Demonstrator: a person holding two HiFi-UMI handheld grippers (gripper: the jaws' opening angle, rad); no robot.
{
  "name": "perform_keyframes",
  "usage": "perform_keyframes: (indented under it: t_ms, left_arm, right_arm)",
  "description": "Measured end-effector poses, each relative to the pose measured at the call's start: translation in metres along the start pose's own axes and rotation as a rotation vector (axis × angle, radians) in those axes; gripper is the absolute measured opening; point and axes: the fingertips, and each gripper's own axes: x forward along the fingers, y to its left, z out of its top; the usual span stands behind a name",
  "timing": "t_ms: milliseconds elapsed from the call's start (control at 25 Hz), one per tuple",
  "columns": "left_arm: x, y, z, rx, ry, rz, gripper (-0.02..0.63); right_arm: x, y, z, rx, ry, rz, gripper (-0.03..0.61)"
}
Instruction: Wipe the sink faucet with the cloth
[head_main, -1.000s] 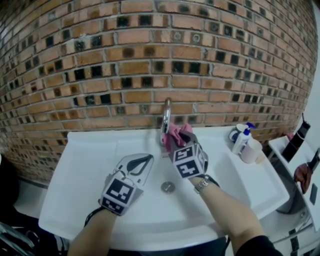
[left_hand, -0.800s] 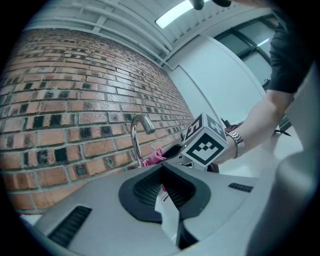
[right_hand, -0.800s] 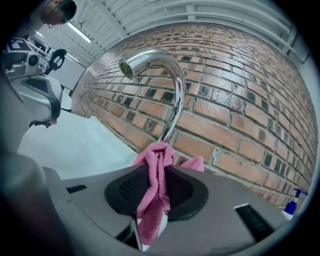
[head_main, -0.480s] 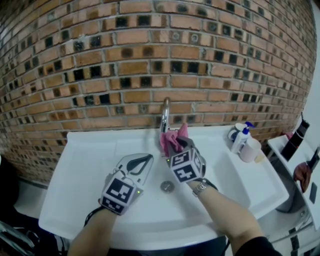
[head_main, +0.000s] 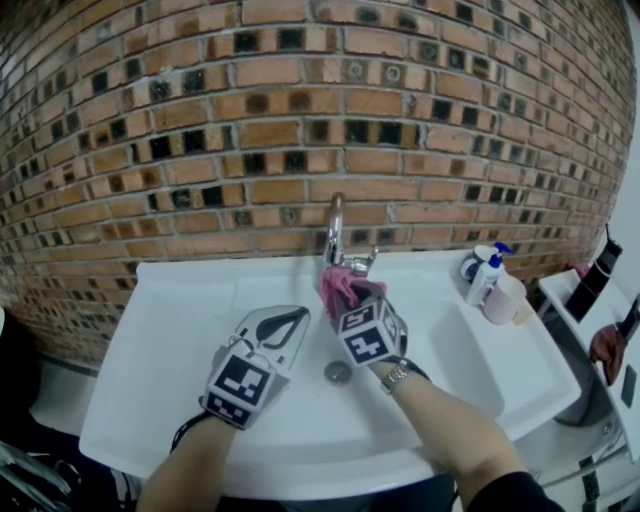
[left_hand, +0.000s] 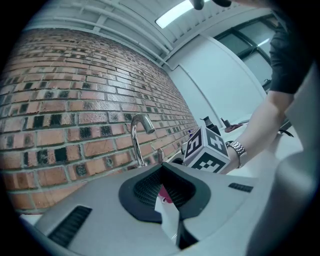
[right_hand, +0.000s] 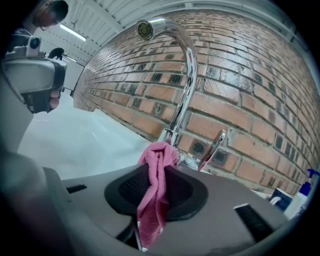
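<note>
A chrome gooseneck faucet (head_main: 334, 232) rises from the back of the white sink (head_main: 180, 350), with its lever handle (right_hand: 214, 146) to the right. My right gripper (head_main: 352, 292) is shut on a pink cloth (right_hand: 156, 190), and the cloth's bunched end rests against the faucet's base (right_hand: 172, 137). The cloth (head_main: 340, 285) hides the lower part of the spout in the head view. My left gripper (head_main: 280, 328) hovers over the basin to the left of the faucet (left_hand: 137, 137), shut with nothing held.
A drain (head_main: 338, 372) lies in the basin below my right hand. A soap pump bottle (head_main: 486, 274) and a cup (head_main: 503, 299) stand on the sink's right rim. A brick wall (head_main: 250, 130) rises right behind the faucet. Dark items lie on a ledge at the far right (head_main: 605, 350).
My right gripper has sunk with the pink cloth from partway up the spout to the faucet's base, uncovering the lever handle. The left gripper has kept still.
</note>
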Motion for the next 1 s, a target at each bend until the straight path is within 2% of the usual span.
perform_keyframes:
  t_ms: [640, 1000]
  left_arm:
    - [0.001, 0.0, -0.002, -0.003, 0.001, -0.001, 0.008]
    - [0.002, 0.0, -0.005, -0.003, 0.006, -0.005, 0.008]
  right_arm:
    - [0.012, 0.009, -0.013, 0.017, 0.077, 0.077, 0.092]
    - [-0.004, 0.012, -0.009, 0.024, 0.063, 0.097, 0.092]
